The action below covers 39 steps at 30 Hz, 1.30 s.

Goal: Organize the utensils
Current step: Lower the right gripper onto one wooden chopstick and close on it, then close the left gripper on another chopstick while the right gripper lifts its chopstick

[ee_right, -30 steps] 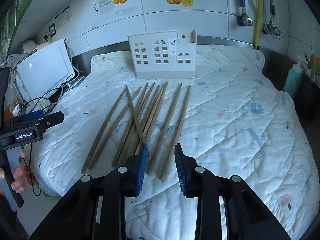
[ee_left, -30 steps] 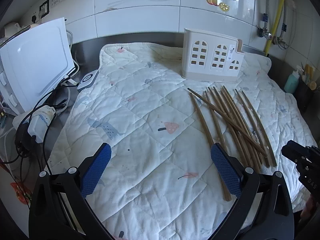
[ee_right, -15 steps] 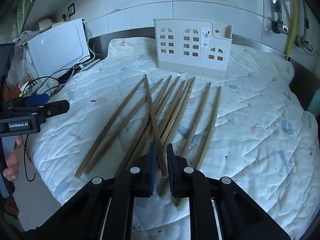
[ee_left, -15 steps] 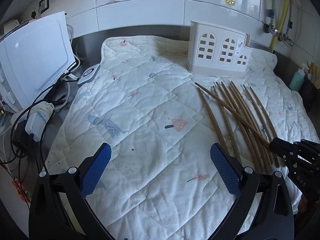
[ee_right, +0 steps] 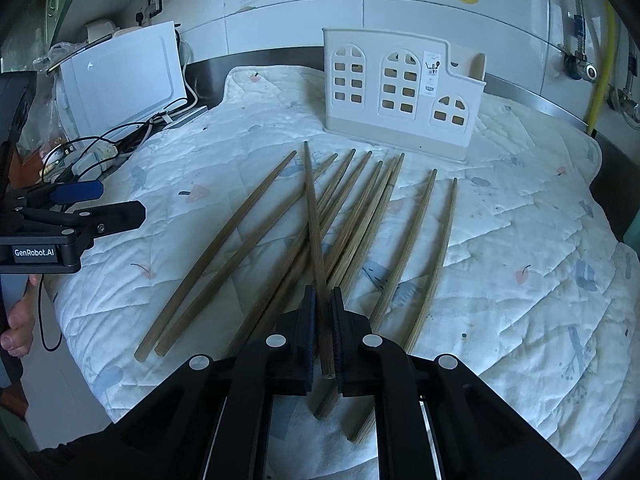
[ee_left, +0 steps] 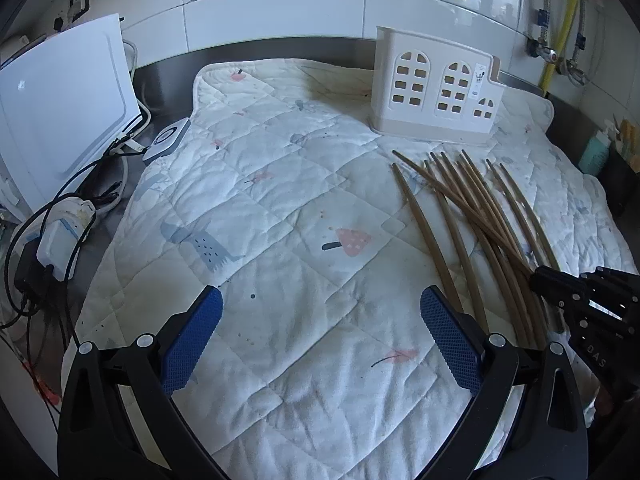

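Several brown wooden chopsticks [ee_right: 360, 220] lie fanned on a white quilted mat [ee_right: 520, 240], in front of a white utensil holder with arched cut-outs [ee_right: 400, 88]. My right gripper [ee_right: 322, 312] is shut on the near end of one chopstick [ee_right: 312, 208] that crosses over the others. In the left wrist view the same pile of chopsticks [ee_left: 472, 216] lies to the right, with the right gripper [ee_left: 540, 278] at its near end. My left gripper [ee_left: 320, 320] hangs open over bare mat [ee_left: 280, 220], holding nothing. The utensil holder [ee_left: 434, 88] stands at the back.
A white appliance [ee_left: 60, 100] with a tangle of cables and a power strip [ee_left: 60, 240] sits left of the mat. A tiled wall with a yellow hose [ee_left: 560, 20] runs behind. Bottles [ee_left: 598, 152] stand at the far right. A hand [ee_right: 18, 328] holds the left gripper's handle.
The right gripper moved forward and down to the pile, rolled, and its jaws closed on the crossing chopstick. The left gripper stayed open and nearly still.
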Tool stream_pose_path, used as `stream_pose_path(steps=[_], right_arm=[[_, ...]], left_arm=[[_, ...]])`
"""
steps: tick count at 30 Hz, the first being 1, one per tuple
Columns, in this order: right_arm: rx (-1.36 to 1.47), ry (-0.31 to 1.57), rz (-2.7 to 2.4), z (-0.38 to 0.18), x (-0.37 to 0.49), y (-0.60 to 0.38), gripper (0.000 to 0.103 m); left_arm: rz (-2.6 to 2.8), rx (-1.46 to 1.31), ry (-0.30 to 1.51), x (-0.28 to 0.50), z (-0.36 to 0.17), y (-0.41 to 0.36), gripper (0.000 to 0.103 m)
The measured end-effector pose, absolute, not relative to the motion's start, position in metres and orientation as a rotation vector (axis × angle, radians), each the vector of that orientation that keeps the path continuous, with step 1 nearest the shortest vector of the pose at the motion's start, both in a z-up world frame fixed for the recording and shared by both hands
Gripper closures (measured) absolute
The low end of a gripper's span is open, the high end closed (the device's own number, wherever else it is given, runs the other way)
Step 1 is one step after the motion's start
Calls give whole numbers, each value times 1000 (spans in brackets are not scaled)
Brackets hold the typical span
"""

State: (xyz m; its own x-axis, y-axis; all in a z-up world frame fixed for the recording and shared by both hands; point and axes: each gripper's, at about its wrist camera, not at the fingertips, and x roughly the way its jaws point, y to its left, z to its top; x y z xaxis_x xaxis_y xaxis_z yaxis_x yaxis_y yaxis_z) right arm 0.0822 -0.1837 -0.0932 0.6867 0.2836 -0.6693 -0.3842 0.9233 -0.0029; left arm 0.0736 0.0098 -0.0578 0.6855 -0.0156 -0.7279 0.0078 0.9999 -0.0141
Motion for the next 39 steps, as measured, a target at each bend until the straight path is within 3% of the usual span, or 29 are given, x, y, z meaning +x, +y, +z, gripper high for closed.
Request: stream_pose_path(steps=[3, 7, 22, 28, 39], right_arm=[[-153, 713, 367, -93, 80, -183, 96], [-129, 696, 357, -89, 73, -187, 96], [-49, 595, 307, -53, 38, -214, 96], [-25, 566, 296, -46, 29, -221, 96], [8, 542, 285, -42, 19, -234, 96]], left_arm=[[-18, -8, 822, 72, -59, 7, 6], [-53, -14, 840, 67, -62, -2, 14], [-157, -93, 916, 64, -80, -43, 58], [-121, -61, 900, 59, -83, -56, 64], [-38, 10, 885, 49, -87, -74, 64]])
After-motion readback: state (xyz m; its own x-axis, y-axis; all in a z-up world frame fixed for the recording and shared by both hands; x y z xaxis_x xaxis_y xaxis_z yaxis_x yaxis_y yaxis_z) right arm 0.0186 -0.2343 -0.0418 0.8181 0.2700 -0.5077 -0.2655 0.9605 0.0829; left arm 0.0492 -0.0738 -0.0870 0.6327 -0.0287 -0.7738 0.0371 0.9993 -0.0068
